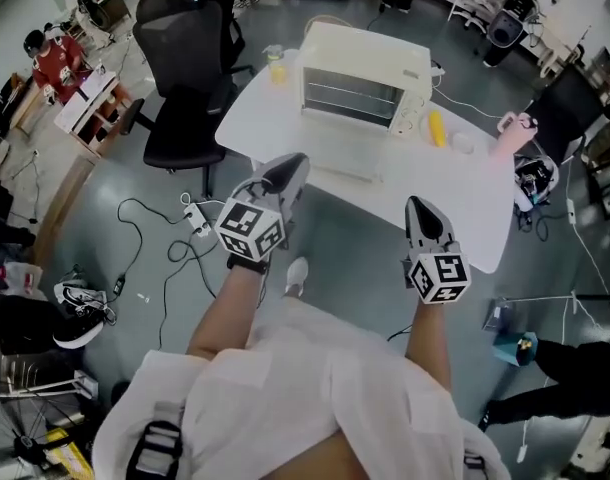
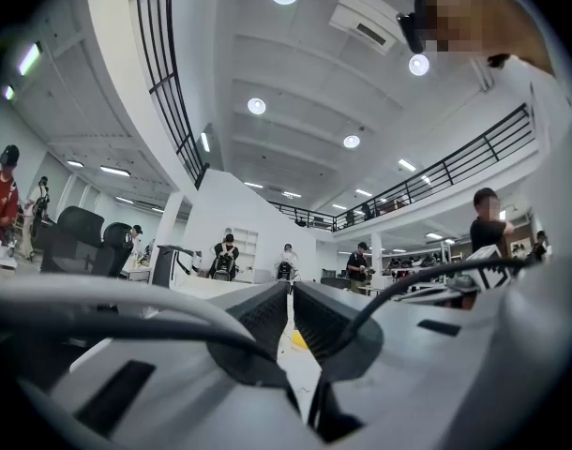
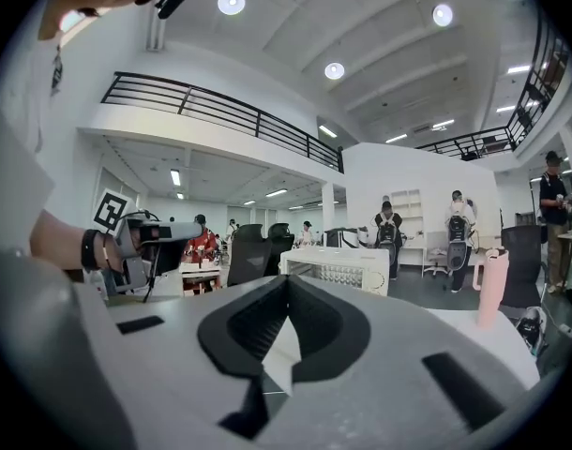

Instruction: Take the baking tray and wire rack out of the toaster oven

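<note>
Left tongs (image 1: 290,165) and right tongs (image 1: 418,206) are closed, empty, short of the toaster oven (image 1: 365,78).

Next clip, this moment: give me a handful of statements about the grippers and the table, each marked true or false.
1. The left gripper and right gripper are both shut and empty. True.
2. The toaster oven stands on the white table. True.
3. The left gripper touches the toaster oven. False: it is short of it, near the table's front edge.
4. In the head view the black office chair is right of the table. False: it is on the left.
5. A yellow object lies on the table right of the oven. True.
</note>
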A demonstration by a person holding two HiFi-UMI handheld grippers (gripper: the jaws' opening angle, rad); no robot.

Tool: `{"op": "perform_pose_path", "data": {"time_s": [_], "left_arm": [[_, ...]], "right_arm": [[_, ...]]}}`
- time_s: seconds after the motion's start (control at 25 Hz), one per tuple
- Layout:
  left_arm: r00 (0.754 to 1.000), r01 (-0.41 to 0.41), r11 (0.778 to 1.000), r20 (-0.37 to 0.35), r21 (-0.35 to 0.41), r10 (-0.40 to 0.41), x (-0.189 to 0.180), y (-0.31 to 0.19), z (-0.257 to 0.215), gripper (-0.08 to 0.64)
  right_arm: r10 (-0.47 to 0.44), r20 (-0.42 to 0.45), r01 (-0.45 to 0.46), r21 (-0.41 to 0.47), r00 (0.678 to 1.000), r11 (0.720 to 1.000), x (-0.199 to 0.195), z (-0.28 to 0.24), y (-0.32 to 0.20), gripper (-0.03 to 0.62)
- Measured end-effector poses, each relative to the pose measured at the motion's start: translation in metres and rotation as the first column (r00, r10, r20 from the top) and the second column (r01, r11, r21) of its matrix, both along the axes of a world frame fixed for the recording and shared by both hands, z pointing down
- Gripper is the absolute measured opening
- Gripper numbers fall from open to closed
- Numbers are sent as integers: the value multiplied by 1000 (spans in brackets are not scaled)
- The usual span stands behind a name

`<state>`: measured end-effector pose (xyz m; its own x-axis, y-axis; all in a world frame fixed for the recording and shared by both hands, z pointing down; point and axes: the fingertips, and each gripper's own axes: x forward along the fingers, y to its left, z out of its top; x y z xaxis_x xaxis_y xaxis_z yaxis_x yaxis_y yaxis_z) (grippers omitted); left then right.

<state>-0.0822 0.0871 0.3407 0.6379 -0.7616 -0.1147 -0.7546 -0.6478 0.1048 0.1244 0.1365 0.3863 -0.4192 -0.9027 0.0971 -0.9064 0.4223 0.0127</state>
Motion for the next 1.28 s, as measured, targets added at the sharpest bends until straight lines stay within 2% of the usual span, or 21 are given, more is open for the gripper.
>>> {"op": "perform_pose_path", "data": {"time_s": [0.2,0.8,1.04,1.28], "left_arm": [[1000,-3,1000,-15,-2,3,-6,-50,3,20],[1000,-1,1000,-27,-20,1,-50,-169,3,20],[999,-24,999,-34,-26,23,-68,-205,7,20],[998,-52,998,-26,-39,51,-74,-230,18,18]], "right_arm": [[10,-30,-10,-9,999,1000,-3,2,-46,4],[22,-36,-24,-48,999,999,-36,1,-166,5],[64,-35,-64,-22,997,998,-55,5,-203,4],[58,-48,-59,-23,997,998,-71,13,-229,5]]}}
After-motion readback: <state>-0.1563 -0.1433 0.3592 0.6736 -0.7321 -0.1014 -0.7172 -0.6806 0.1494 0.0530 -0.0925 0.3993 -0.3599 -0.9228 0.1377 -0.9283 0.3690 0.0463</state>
